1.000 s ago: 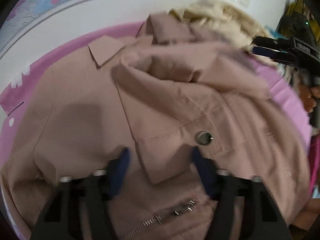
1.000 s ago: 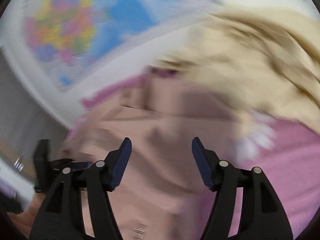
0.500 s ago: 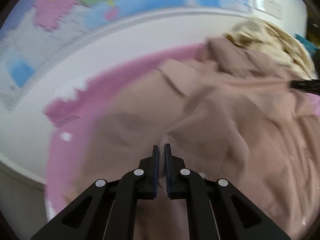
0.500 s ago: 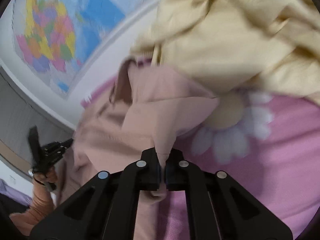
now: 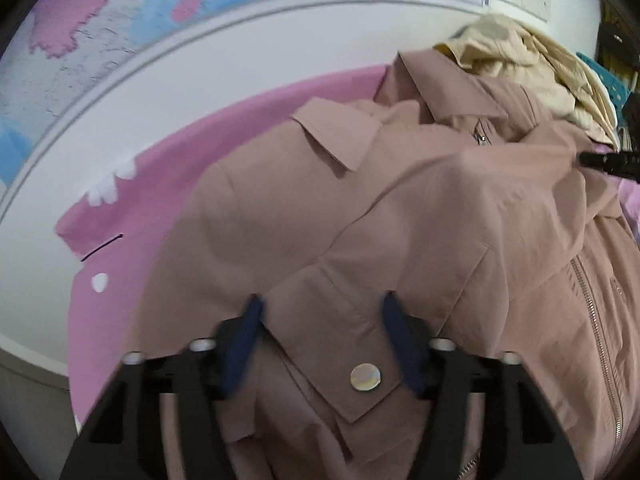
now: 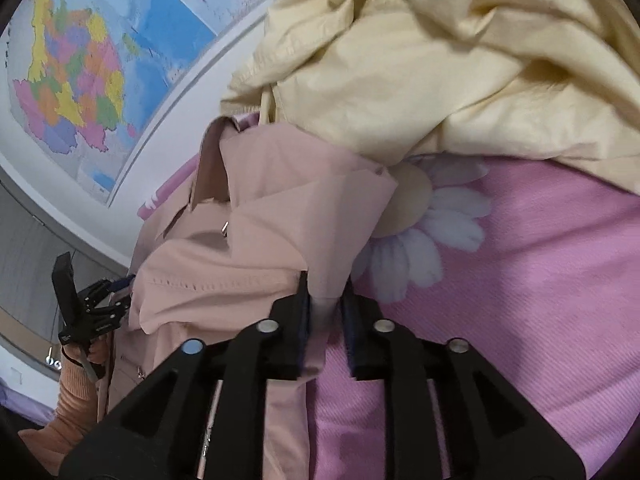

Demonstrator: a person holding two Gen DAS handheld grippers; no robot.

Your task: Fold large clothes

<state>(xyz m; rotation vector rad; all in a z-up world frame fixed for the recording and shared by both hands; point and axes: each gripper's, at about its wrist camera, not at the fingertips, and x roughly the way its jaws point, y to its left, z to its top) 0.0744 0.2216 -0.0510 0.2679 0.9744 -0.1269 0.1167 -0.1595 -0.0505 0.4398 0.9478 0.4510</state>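
My dusty-pink jacket [image 5: 360, 208] is sprawled on the pink blanket [image 6: 540, 280], just in front of the cream garment [image 6: 420, 60]. It's soft and floppy, so I'd grab seams or the cuff. Left gripper [image 5: 320, 320] jaws have just opened, straddling the snap cuff. Right gripper [image 6: 326, 300] jaws have just opened too, a fold still between them.

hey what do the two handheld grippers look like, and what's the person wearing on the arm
Both the left gripper and the right gripper are black plastic frames with cut-out openings, silver rivets and dark blue pads. The sleeve visible in the right wrist view is a ribbed orange-peach knit.
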